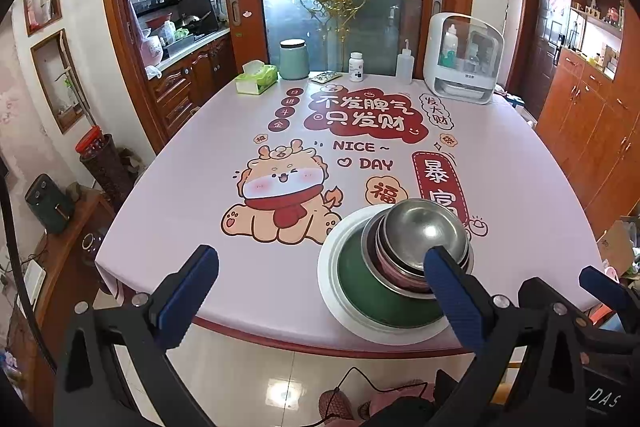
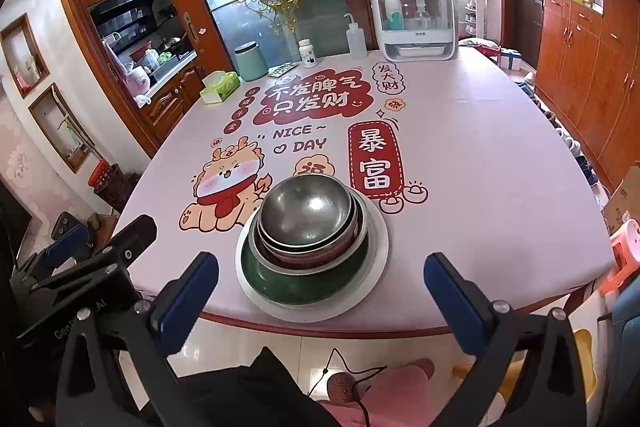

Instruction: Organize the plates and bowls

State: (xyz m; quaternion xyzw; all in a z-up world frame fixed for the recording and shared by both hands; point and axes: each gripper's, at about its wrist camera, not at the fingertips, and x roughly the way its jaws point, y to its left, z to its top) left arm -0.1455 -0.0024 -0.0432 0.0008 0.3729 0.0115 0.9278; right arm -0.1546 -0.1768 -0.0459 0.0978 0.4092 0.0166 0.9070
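One stack of dishes stands near the table's front edge. At the bottom is a white plate [image 2: 376,235] [image 1: 332,291], on it a green plate [image 2: 280,277] [image 1: 360,281], then nested metal bowls with a steel bowl [image 2: 308,211] [image 1: 424,227] on top. My left gripper [image 1: 320,267] is open, held back over the front edge, left of the stack; its right finger overlaps the bowls in view. My right gripper [image 2: 320,275] is open too, in front of the stack with nothing between its fingers. In the right wrist view the left gripper [image 2: 80,243] shows at the far left.
At the table's far edge stand a tissue box [image 1: 256,78], a green canister [image 1: 294,59], a pill bottle [image 1: 356,67], a squeeze bottle [image 1: 405,63] and a white dish cabinet [image 1: 460,57]. The cloth [image 1: 200,211] is printed with a cartoon. Wooden cabinets [image 2: 588,75] line the right.
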